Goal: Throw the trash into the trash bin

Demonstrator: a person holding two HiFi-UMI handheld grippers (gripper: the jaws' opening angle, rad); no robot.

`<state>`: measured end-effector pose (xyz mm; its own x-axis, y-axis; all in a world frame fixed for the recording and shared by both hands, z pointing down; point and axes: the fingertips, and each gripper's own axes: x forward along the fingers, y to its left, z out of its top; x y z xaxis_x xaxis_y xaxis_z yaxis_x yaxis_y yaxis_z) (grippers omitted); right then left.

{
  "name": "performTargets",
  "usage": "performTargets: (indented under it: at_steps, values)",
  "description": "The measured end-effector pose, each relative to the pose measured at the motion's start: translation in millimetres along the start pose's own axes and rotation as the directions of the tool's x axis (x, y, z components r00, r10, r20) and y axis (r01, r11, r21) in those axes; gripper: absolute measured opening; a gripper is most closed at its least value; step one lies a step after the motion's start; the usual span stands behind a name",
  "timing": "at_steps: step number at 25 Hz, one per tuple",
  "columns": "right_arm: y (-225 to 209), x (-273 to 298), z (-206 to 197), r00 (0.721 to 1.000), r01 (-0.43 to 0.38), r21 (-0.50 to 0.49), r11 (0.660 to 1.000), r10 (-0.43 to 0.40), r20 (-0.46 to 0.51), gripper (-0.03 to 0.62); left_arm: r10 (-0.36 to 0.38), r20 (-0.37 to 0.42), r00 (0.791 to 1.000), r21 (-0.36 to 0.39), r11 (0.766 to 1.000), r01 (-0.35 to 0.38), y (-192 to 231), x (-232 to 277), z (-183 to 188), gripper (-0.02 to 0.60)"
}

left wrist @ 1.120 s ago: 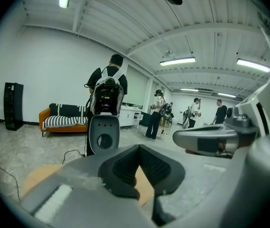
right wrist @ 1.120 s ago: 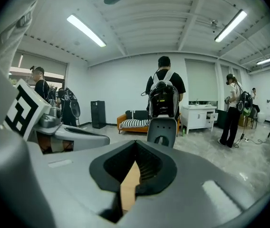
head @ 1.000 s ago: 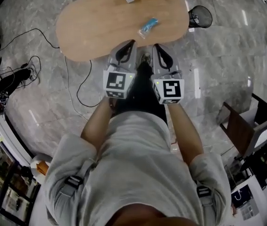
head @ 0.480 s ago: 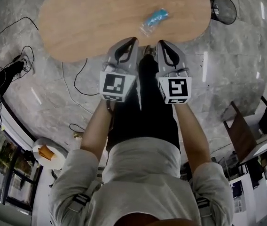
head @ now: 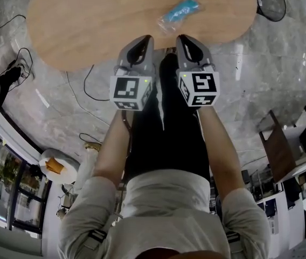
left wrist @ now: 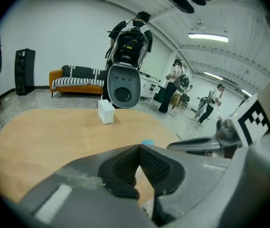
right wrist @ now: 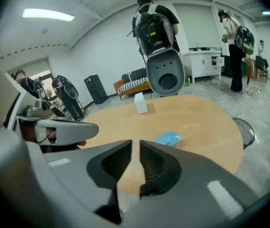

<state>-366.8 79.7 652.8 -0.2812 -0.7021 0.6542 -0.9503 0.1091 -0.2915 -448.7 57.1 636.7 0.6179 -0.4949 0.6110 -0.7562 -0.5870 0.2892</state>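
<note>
A crumpled blue wrapper [head: 180, 11] lies on the oval wooden table [head: 88, 26], just beyond both grippers. The black mesh trash bin [head: 271, 1] stands on the floor past the table's right end. My left gripper [head: 144, 41] hangs at the table's near edge, its jaws shut with nothing in them [left wrist: 139, 148]. Beside it, my right gripper [head: 183, 40] points at the wrapper [right wrist: 167, 138]. Its jaws [right wrist: 135, 148] have just been opening and show a narrow gap with nothing between them. The bin [right wrist: 243, 132] sits low at the right in the right gripper view.
A small white box [left wrist: 105, 112] stands at the table's far side. A person carrying a grey rig [right wrist: 163, 75] stands behind the table. Black cables [head: 88, 90] run over the marble floor on the left. A brown chair [head: 277, 150] is at the right.
Both grippers have sunk toward the table's near edge, side by side. The table and wrapper slid up in the head view, and the white box has left it.
</note>
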Motion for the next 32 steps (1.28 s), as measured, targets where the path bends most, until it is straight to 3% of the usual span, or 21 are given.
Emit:
performTargets:
  at_steps: [2,9,16,18,21,32]
  values:
    - [-9,14,-13,0.999,0.002,0.053,0.999,0.000,-0.044,0.146,0.006,-0.014,1.000,-0.014,1.000,-0.006,3,5,-6,0.018]
    - [-39,61,-45,0.987,0.046,0.192,0.980,-0.014,-0.162,0.158,0.001,-0.042,0.999,-0.001,1.000,-0.001,8,18,-12,0.018]
    - [-43,88,-67,0.965,0.082,0.250,0.965,-0.014,-0.262,0.173,0.000,-0.050,0.999,0.018,1.000,0.001,17,19,-11,0.018]
    - [-48,93,-73,0.957,0.097,0.224,0.970,-0.029,-0.290,0.162,-0.010,-0.055,0.998,0.021,1.000,0.011,15,18,-12,0.018]
    - [-53,96,-73,0.952,0.109,0.133,0.985,-0.065,-0.300,0.011,-0.023,-0.066,0.998,0.028,0.999,0.025,11,12,-14,0.018]
    - [-25,71,-41,0.972,0.054,0.027,0.998,-0.046,-0.233,0.006,-0.010,-0.069,0.998,0.027,1.000,0.012,13,-18,-10,0.018]
